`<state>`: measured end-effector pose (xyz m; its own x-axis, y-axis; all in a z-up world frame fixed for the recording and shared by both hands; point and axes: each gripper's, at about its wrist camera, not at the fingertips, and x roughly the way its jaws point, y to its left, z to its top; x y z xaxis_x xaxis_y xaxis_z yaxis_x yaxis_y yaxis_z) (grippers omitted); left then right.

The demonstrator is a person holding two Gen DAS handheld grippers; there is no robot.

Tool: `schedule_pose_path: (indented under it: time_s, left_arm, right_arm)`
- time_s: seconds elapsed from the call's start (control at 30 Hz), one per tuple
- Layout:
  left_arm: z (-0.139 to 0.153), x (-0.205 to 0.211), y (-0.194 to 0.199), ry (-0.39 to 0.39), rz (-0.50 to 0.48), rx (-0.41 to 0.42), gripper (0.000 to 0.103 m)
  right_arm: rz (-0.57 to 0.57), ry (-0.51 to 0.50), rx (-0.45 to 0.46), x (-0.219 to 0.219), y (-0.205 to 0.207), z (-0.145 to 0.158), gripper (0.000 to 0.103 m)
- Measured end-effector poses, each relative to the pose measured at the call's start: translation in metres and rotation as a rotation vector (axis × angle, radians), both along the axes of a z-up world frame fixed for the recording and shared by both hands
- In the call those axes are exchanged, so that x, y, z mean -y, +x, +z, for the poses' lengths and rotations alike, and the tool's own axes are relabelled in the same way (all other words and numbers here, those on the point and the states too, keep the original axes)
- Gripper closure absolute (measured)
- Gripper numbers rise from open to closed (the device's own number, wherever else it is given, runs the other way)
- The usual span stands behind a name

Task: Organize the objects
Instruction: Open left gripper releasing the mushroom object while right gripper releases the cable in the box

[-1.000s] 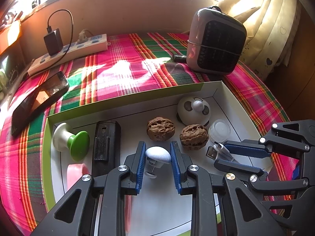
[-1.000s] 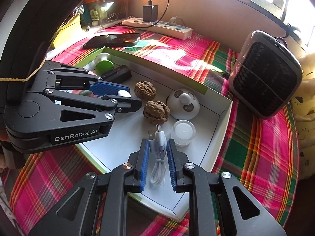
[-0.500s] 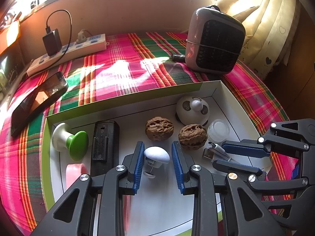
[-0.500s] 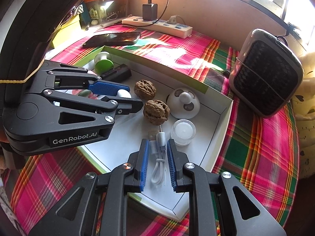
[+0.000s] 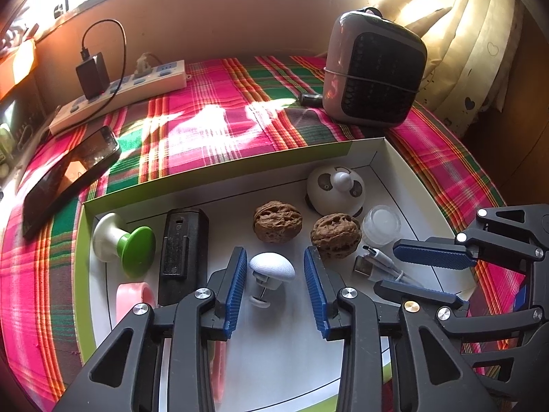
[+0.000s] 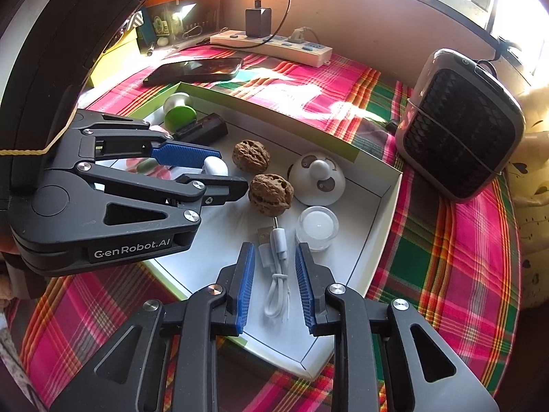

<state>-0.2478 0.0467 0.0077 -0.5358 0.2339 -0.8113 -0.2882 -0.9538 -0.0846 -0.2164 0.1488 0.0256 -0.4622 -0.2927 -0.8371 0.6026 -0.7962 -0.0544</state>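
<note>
Both grippers have let go over the last second: the left gripper (image 5: 274, 274), which had pinched the white mushroom-shaped knob (image 5: 271, 267), now stands spread with a clear gap on each side of it, and the right gripper (image 6: 274, 274) has likewise widened around the white cable (image 6: 278, 274), which lies loose on the tray floor between its blue pads. The knob rests tipped on its side in the near middle of the white tray (image 5: 377, 152), apart from both pads, so it looks set down on purpose as one more item in the row. The cable lies folded near the tray's front right corner, its plugs pointing toward the small clear cup (image 6: 317, 223) just beside it. Around them sit two walnuts (image 5: 278, 221), a round white panda-faced gadget (image 5: 336, 192), a black block (image 5: 183, 250), a green-and-white knob (image 5: 123, 242) and a pink piece (image 5: 132, 297) at the left edge, all inside the tray, which suggests the sorting is well along. Outside it, on the plaid cloth (image 5: 212, 130), remain a phone (image 5: 68, 178), a power strip (image 5: 120, 94) and a small heater (image 5: 374, 75).
</note>
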Motion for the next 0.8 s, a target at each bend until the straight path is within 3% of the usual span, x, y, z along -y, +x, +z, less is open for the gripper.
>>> schedule_pose_path:
  time_s: [0.2, 0.3, 0.8]
  left_arm:
    - [0.0, 0.002, 0.004, -0.023, 0.019, -0.013, 0.069]
    - [0.005, 0.002, 0.01, -0.067, 0.033, -0.059, 0.069]
    - [0.023, 0.009, 0.032, -0.042, 0.051, -0.097, 0.069]
  right_arm:
    - [-0.016, -0.015, -0.005, -0.003, 0.002, 0.001, 0.071]
    - [-0.017, -0.022, -0.01, -0.003, 0.005, 0.001, 0.069]
    - [-0.071, -0.07, -0.039, -0.01, 0.021, 0.01, 0.065]
